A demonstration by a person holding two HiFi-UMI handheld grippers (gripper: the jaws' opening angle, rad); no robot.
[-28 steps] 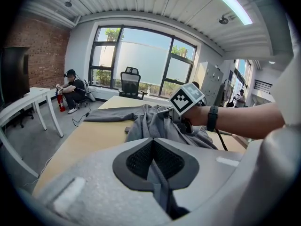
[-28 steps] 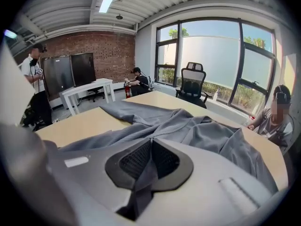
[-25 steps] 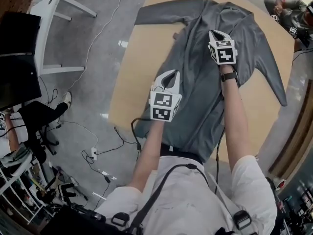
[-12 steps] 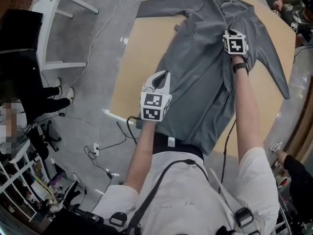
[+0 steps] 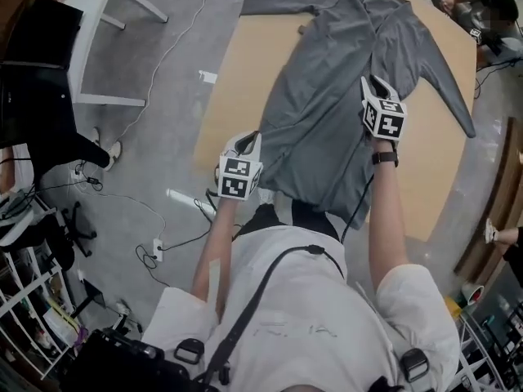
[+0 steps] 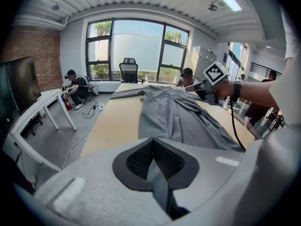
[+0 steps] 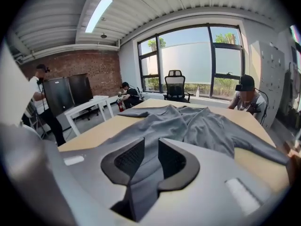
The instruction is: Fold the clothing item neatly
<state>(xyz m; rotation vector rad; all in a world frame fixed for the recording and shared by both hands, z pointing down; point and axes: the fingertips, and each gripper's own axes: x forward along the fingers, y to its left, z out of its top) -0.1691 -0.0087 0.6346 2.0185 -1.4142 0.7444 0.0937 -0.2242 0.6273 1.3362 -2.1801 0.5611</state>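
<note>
Grey shirt (image 5: 331,96) lies front-up on the wooden table (image 5: 237,80), sleeves flung out, hem at the near edge.
The left gripper (image 5: 248,140) is clamped on a pinch of cloth at the shirt's lower left edge, while the right gripper (image 5: 376,85), over the right side of the body, has just been opening its jaws; fabric runs between the parted pads but looks unpressed. The likely trouble is a one-sided pull: with only the left grip biting, any tug could skew the body, ruck the middle into creases, or drag the hem off the table edge. The loose right sleeve (image 5: 448,88) may also trail and spoil a neat fold.
</note>
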